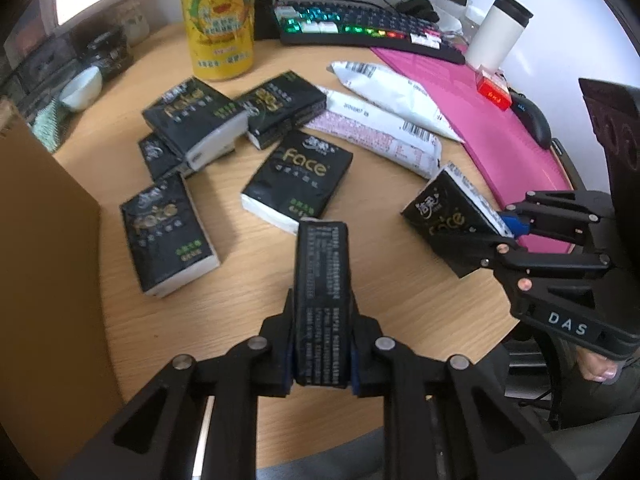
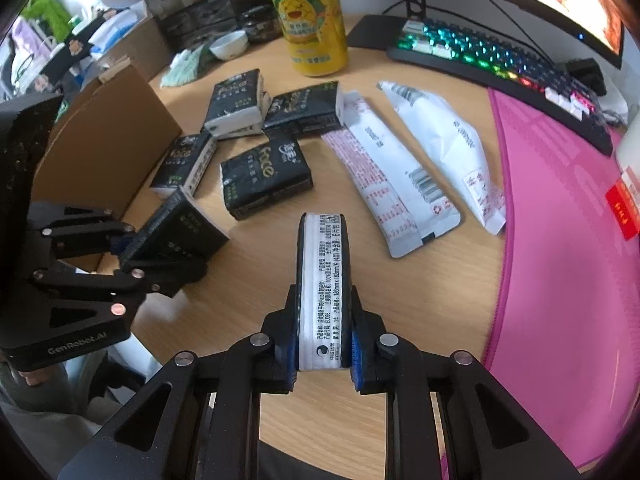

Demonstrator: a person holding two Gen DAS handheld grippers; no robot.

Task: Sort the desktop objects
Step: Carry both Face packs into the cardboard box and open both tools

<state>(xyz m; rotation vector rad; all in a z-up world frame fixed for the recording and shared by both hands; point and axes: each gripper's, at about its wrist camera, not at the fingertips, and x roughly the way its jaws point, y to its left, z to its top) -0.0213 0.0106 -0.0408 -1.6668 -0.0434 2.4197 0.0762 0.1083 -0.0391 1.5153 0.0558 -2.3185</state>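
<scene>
My left gripper [image 1: 322, 312] is shut on a black tissue pack [image 1: 322, 252], held edge-on above the wooden desk [image 1: 380, 280]. The right wrist view shows the same gripper [image 2: 132, 250] at the left with that pack [image 2: 184, 232] tilted. My right gripper [image 2: 324, 320] is shut on a second tissue pack [image 2: 323, 248], its white printed edge facing up. In the left wrist view it [image 1: 506, 232] holds that pack [image 1: 448, 216] at the right. Several more black tissue packs [image 1: 298, 176] lie loose mid-desk.
Two white mailer pouches [image 2: 384, 172] lie right of the packs. A cardboard box [image 2: 108, 148] stands at the left. At the back are a yellow pineapple can [image 1: 218, 20], a lit keyboard [image 1: 360, 28], a small bowl [image 1: 82, 88] and a white tumbler [image 1: 500, 28]; a pink mat [image 2: 560, 240] lies on the right.
</scene>
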